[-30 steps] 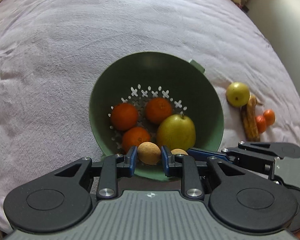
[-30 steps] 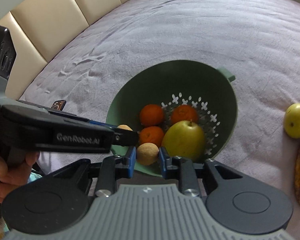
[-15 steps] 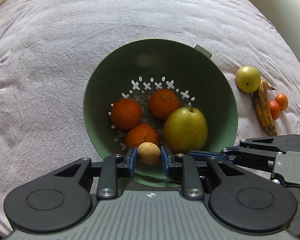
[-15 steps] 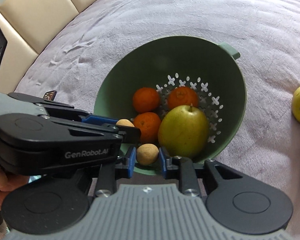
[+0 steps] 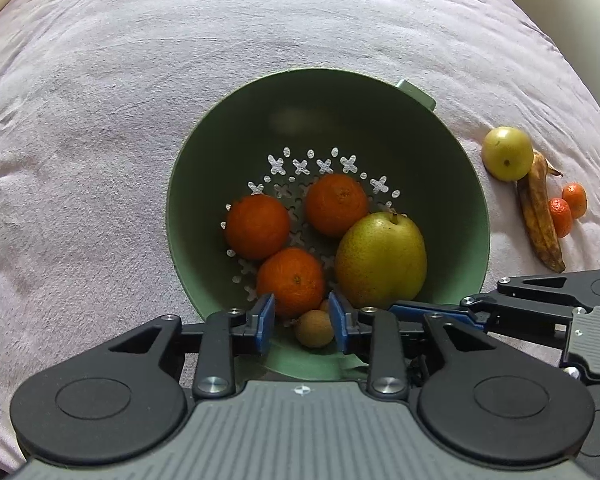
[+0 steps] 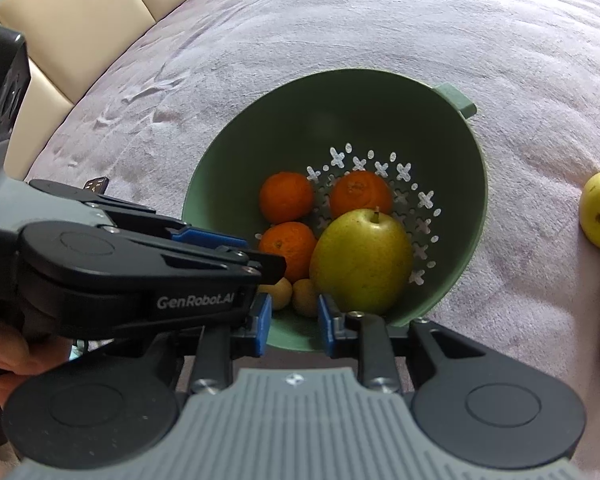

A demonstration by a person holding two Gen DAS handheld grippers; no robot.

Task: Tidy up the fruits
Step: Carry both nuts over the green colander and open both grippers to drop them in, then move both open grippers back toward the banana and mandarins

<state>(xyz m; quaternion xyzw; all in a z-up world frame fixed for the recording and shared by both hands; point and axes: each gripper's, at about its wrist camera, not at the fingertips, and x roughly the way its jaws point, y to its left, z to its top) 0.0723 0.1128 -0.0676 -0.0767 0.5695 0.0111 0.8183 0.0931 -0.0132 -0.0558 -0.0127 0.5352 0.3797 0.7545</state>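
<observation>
Colander (image 5: 228, 184) sits mid-bed on the blanket (image 5: 100, 120), handle tab on its far right rim. Inside: three tangerines (image 5: 257, 227) clustered left and centre, pear (image 5: 381, 257) to their right, touching the near and far ones. Two longans (image 6: 305, 297) lie side by side at the near wall, before the near tangerine, left of the pear. Right of the colander, well apart on the blanket: apple (image 5: 507, 153), banana (image 5: 539, 218) touching its near side, two small tangerines (image 5: 560, 216) just right of the banana. Headboard (image 6: 72, 28) behind left in the right wrist view. Left gripper (image 5: 302, 323) and right gripper (image 6: 291, 323) hang over the near rim, left one left of the right.
</observation>
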